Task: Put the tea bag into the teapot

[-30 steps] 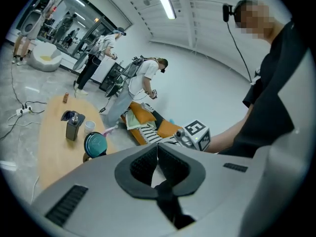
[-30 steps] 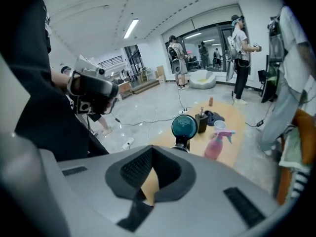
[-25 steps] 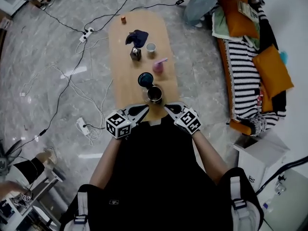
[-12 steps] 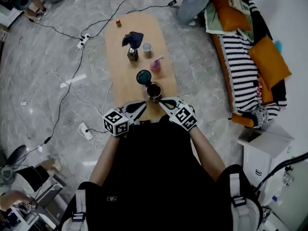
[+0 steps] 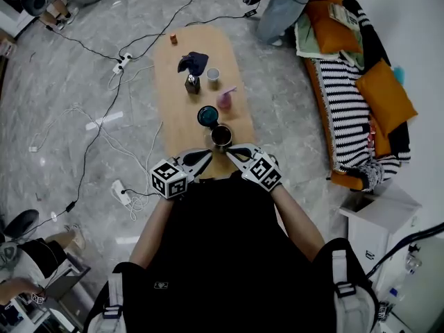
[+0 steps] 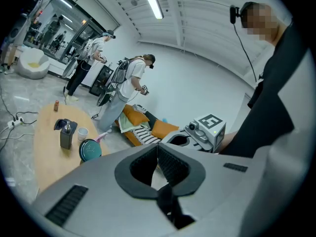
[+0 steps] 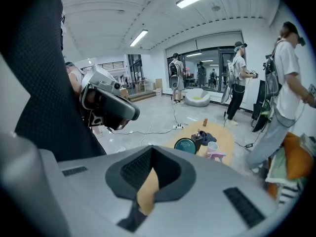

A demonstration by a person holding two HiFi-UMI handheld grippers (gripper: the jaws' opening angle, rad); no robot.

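- Well, the left gripper (image 6: 158,148) has its jaws closed tip to tip, with nothing caught between them.
- Likewise the right gripper (image 7: 149,152) is pressed together at the tips and holds nothing.
- Seen from the head view, both hang over the near end of the wooden table (image 5: 182,127), close to the person's body.
- From there the teapot (image 5: 221,137) stands on that near end with its mouth uncovered. The left gripper (image 5: 207,155) is at its 7 o'clock and the right gripper (image 5: 230,151) at its 5 o'clock.
- A teal round lid (image 5: 207,115) lies just beside the teapot at its 11 o'clock.
- At the teapot's 12 o'clock sits a pink item (image 5: 225,98); I cannot tell whether it is the tea bag.
- Farther along are a white cup (image 5: 213,74), a dark dispenser bottle (image 5: 192,83) at the cup's 8 o'clock, and a dark blue cloth (image 5: 193,62) at the bottle's 12 o'clock.
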